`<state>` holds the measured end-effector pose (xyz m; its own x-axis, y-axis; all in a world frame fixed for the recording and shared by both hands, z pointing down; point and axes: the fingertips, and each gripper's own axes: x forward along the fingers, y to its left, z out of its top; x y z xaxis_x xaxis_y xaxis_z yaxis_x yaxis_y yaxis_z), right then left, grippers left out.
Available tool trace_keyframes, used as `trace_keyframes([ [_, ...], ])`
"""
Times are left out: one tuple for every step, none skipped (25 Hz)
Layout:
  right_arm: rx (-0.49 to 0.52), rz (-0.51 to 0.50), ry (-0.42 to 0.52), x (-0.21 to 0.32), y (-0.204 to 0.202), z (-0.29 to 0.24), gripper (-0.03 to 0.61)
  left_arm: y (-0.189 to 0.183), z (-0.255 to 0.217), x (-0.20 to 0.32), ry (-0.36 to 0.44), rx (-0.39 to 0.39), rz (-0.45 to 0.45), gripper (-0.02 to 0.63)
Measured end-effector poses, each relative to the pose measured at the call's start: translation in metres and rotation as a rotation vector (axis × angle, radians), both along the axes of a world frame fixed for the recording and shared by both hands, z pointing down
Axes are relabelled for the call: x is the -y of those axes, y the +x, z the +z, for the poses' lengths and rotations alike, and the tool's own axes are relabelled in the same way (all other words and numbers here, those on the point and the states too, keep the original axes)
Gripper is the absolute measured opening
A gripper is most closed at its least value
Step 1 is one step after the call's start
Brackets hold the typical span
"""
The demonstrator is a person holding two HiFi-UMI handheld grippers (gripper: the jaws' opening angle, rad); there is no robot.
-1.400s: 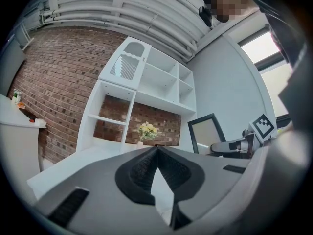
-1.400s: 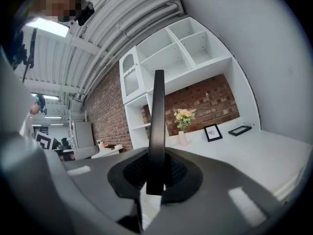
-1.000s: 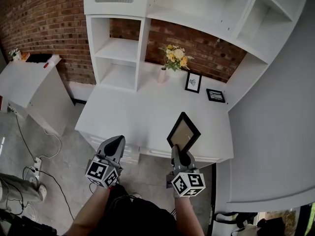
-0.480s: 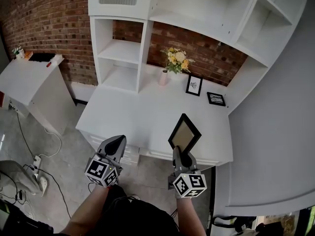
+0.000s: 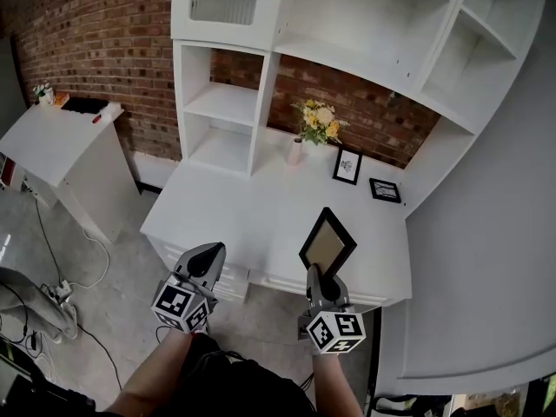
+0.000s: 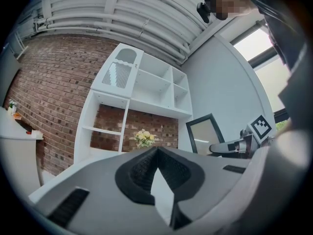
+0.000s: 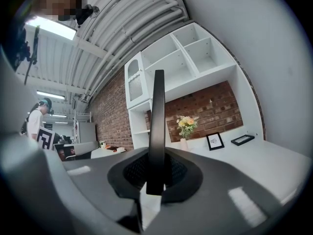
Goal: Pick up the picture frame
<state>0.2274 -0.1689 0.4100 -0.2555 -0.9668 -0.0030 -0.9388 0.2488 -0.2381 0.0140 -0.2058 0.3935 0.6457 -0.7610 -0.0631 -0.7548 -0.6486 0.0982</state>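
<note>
At the bottom of the head view, the right gripper (image 5: pixel 314 273) had its fingers pinching the lower corner of the picture frame (image 5: pixel 327 241). The right gripper view showed the dark edge of the frame standing upright between the 2 pads. The left gripper (image 5: pixel 208 252), lower left of centre, had its fingers pressed together on nothing and hung in front of the desk (image 5: pixel 234 211).

The frame sat just right of centre in the head view, tipped onto a corner like a diamond, over the front edge of the desk. It looked clear of the surface, though the steep angle made that a judgement.

Compared with 1 second earlier, very little had changed. The frame kept the same tilt and the same grip, and both grippers held their places. Only the view itself had drifted, so the desk sat slightly lower in the picture. For the task, that suggested the pick-up was already done and the frame was simply being held steady.

Further back, a vase of flowers (image 5: pixel 316 125) and 2 small framed prints (image 5: pixel 347 165) stood near the brick wall (image 5: pixel 95 33), beneath white shelves (image 5: pixel 228 102).
</note>
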Motion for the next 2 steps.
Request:
trace_keyframes([
  [0.000,-0.002,0.001,-0.0007,-0.0002,-0.0003,0.034,0.0000,-0.0004,-0.0011,0.002,0.000,-0.001,0.008],
  [0.000,-0.004,0.003,-0.0013,-0.0004,-0.0006,0.034,0.0000,-0.0010,-0.0022,0.004,0.000,-0.002,0.008],
])
